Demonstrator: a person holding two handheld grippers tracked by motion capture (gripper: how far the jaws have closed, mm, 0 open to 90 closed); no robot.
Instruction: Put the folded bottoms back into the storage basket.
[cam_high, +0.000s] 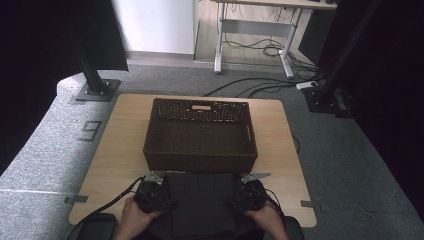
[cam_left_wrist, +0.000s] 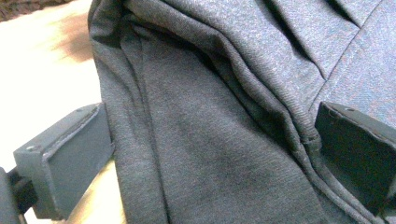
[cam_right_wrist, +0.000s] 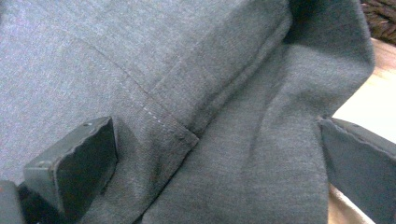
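Two claws, left (cam_high: 161, 196) and right (cam_high: 239, 196), sit spread around the side edges of the folded cloth (cam_high: 201, 202) on the table (cam_high: 120, 150), just before the basket (cam_high: 200, 135). Likely next: pinch both edges, then lift it in.

The light wooden table (cam_high: 120, 150) carries a dark wicker basket (cam_high: 200, 150) and a folded grey garment (cam_high: 200, 202) at its near edge.

Folded grey cloth (cam_left_wrist: 224, 140) lies between the left gripper's (cam_left_wrist: 215, 154) spread fingers (cam_left_wrist: 70, 158).
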